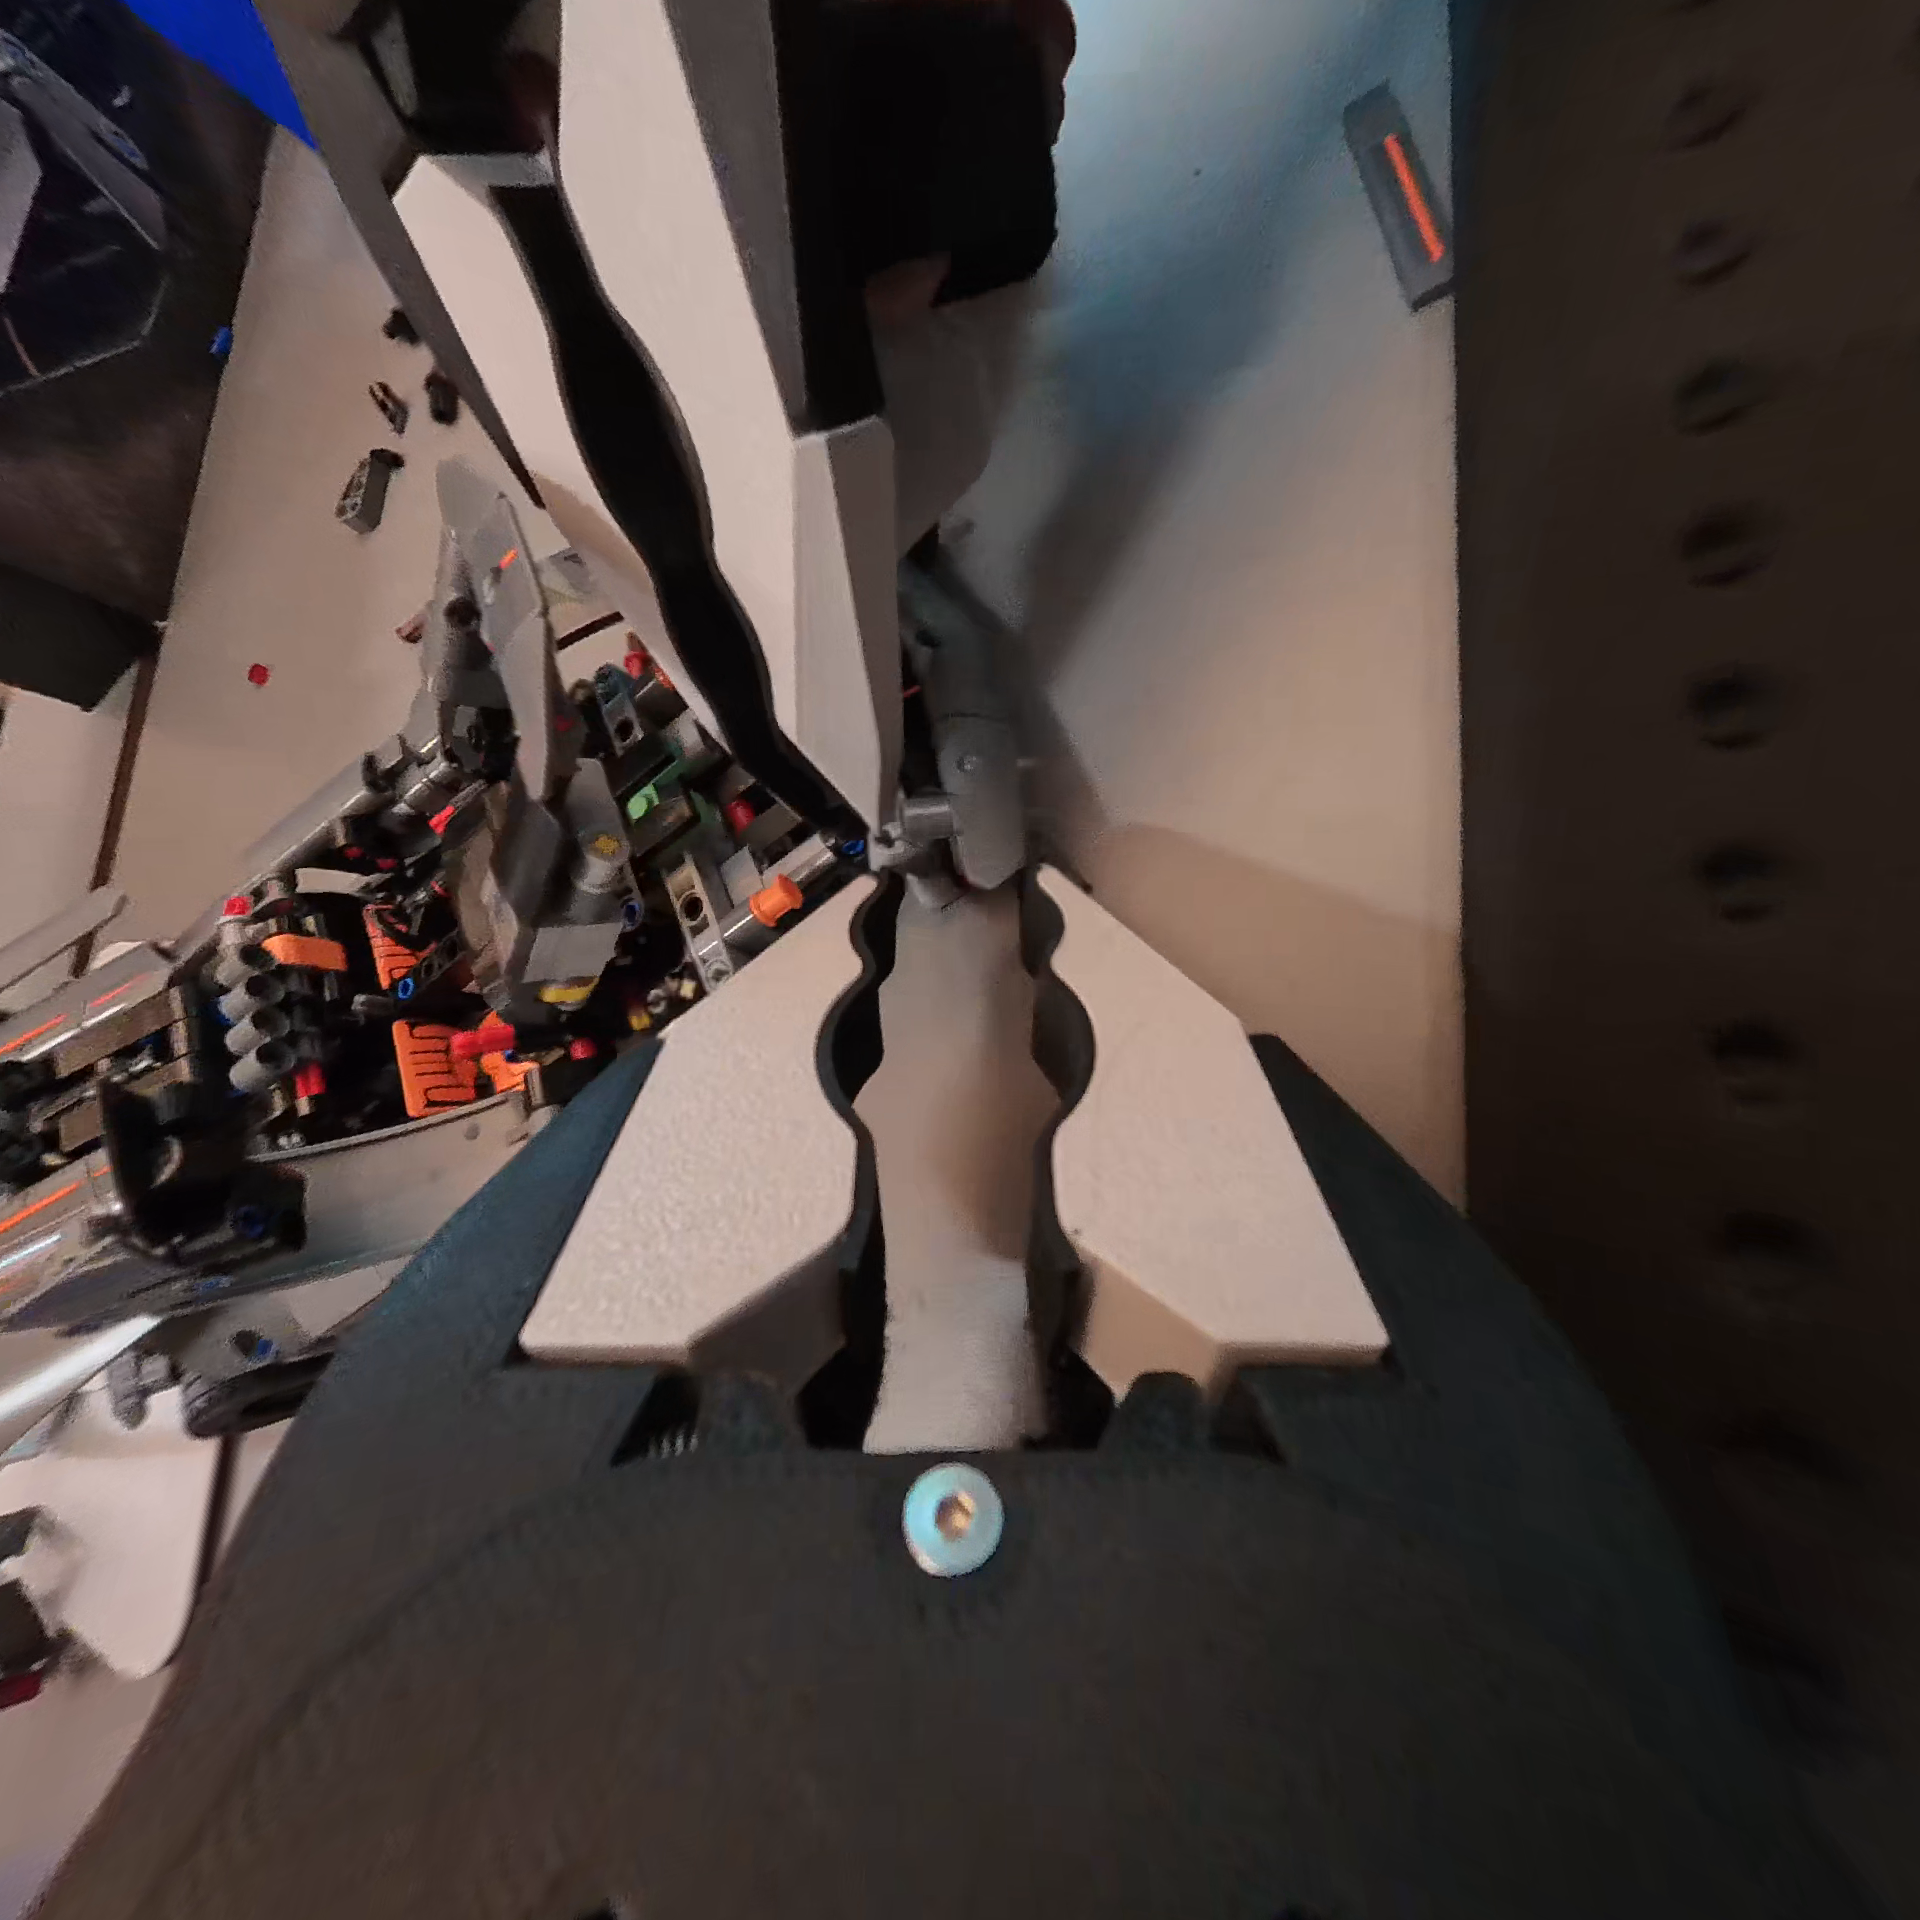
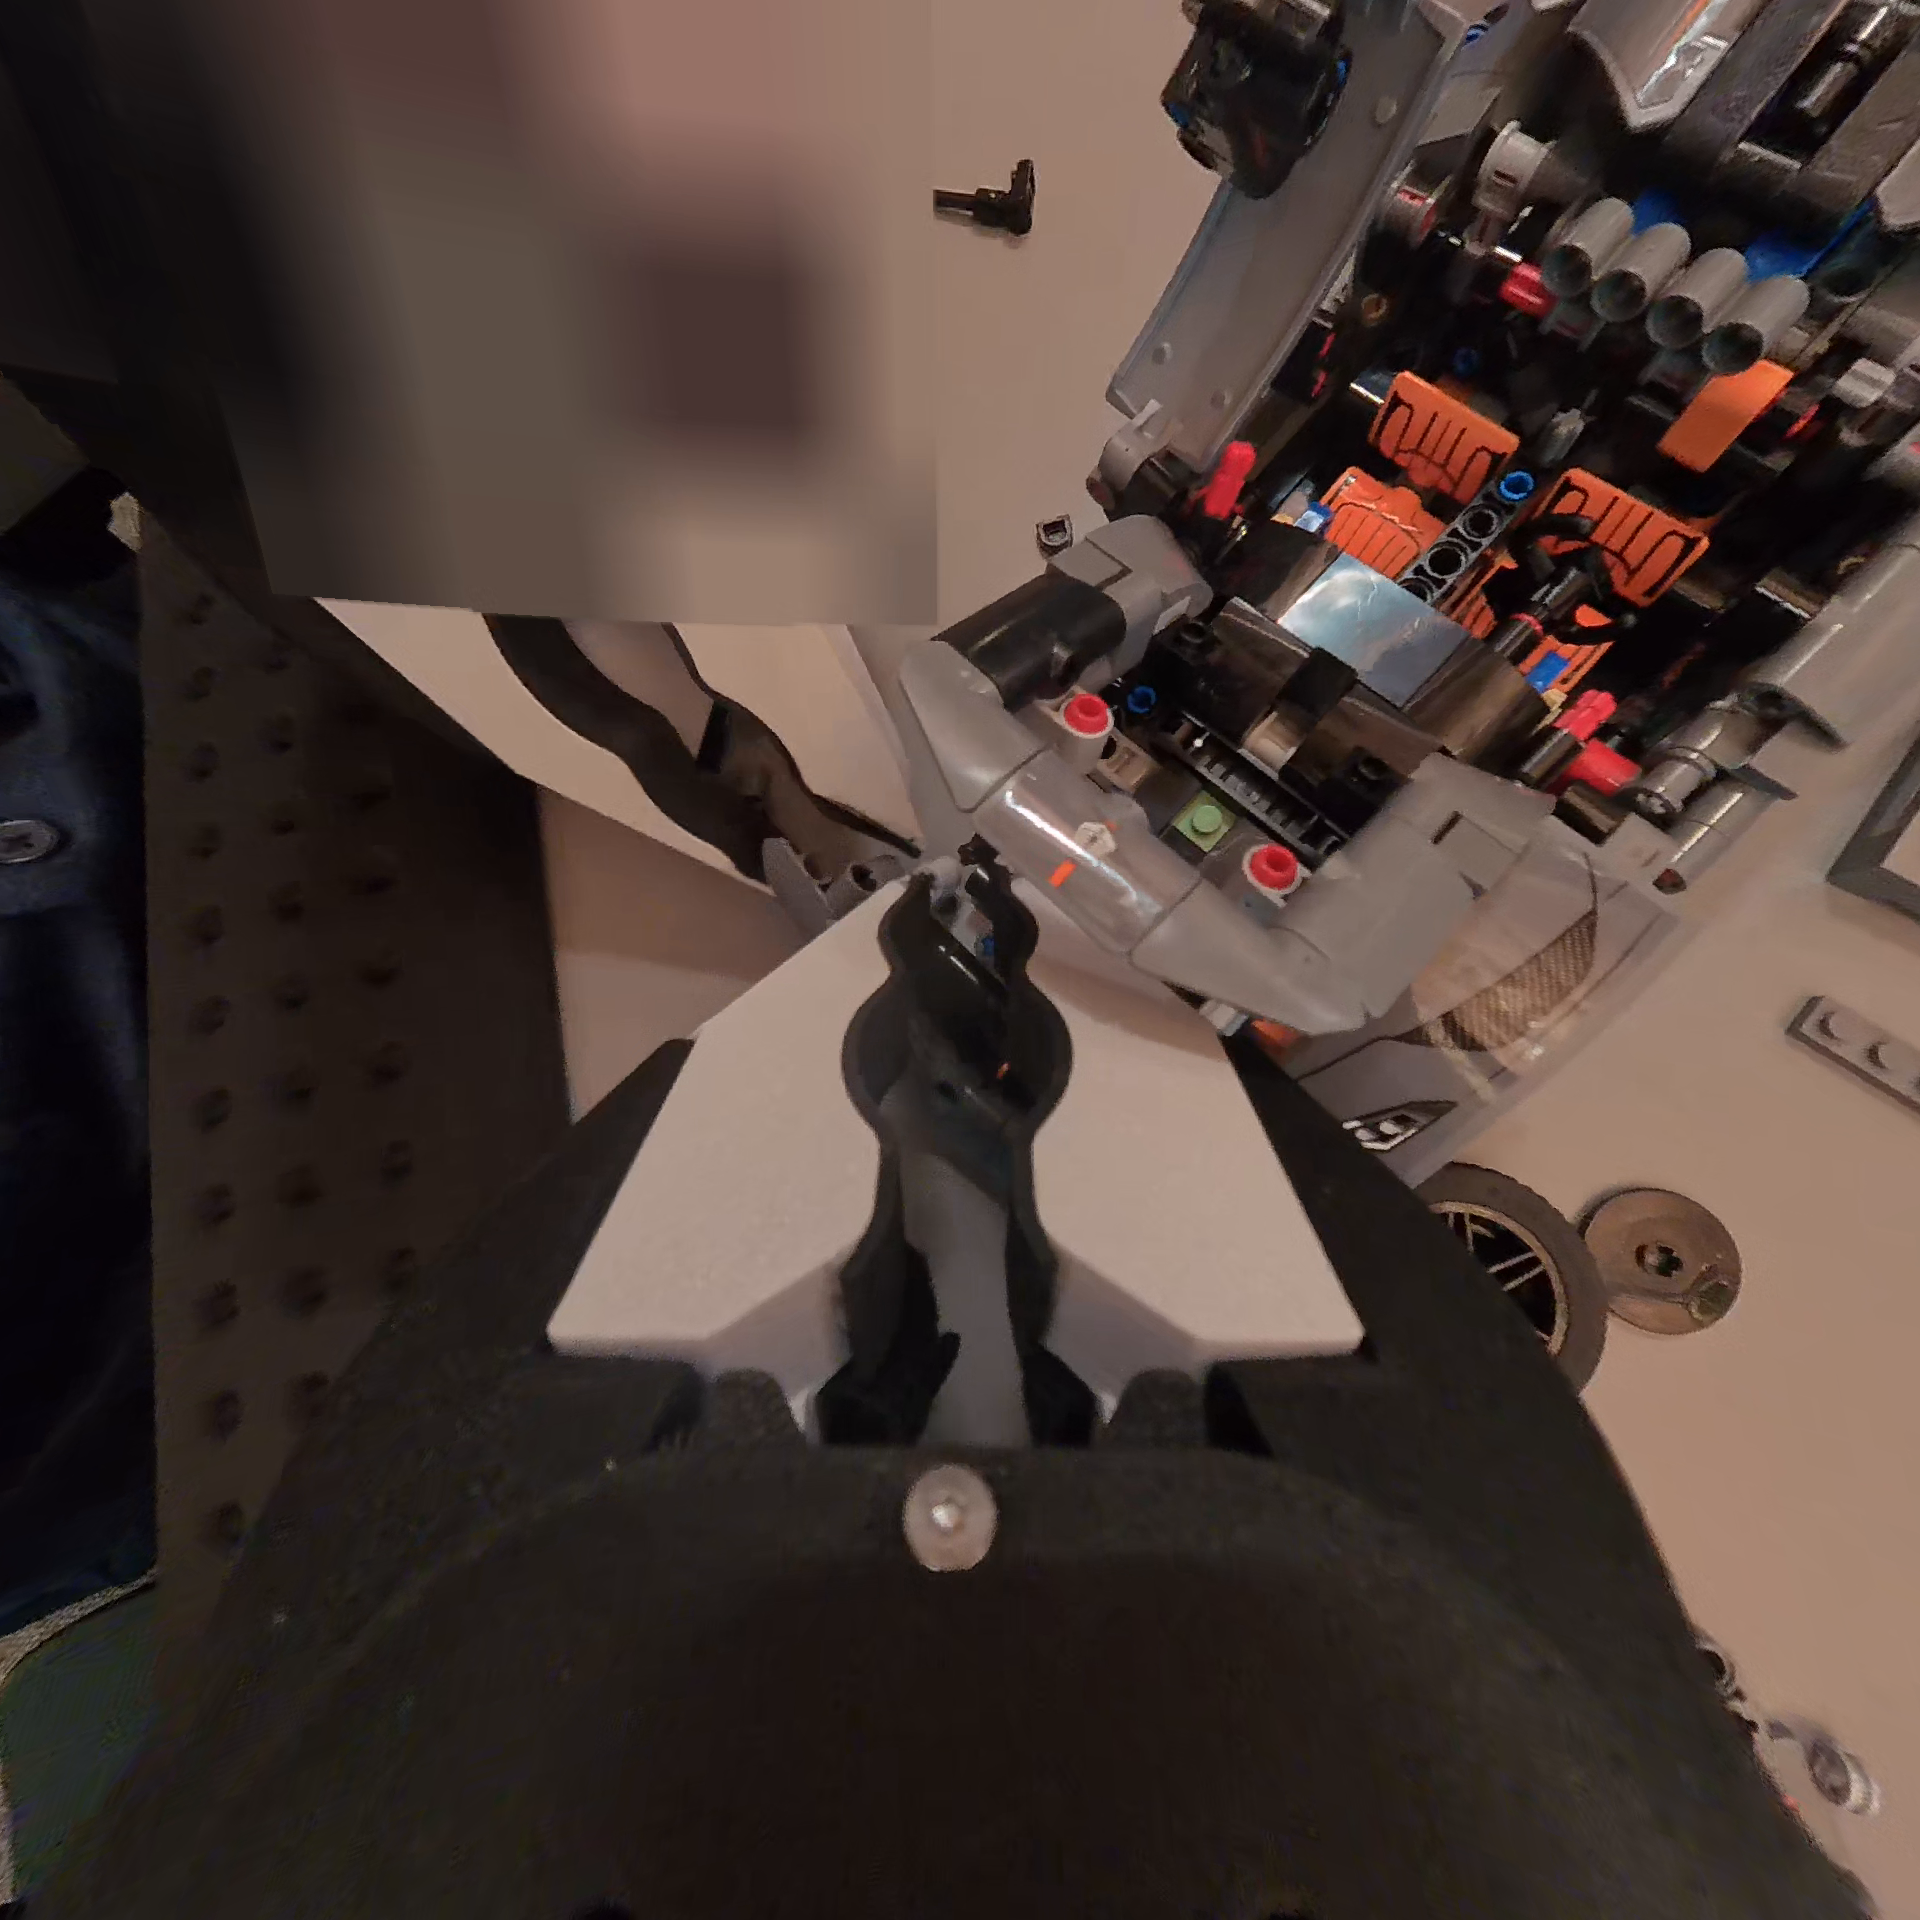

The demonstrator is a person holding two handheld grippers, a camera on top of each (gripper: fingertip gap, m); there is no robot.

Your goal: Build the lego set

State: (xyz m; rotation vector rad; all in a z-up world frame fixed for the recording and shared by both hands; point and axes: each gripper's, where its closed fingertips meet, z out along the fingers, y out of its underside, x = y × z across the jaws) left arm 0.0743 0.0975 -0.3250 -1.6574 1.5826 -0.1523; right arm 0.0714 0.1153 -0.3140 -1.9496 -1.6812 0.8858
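The left tongs (image 1: 951, 883) pinched a small grey lego part (image 1: 961, 805) at their tips, meeting the right tongs (image 2: 961, 899), which clamped a black-and-grey piece (image 2: 961, 997). The half-built lego car (image 2: 1455, 644) lay just beside them on the pale counter (image 2: 1714, 1143).

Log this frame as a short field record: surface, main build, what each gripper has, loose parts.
surface: pale table
main build: grey lego car, orange seats, interior exposed
left gripper: shut on small grey assembly
right gripper: shut on black piece
loose parts: black connector, wheel, grey plate
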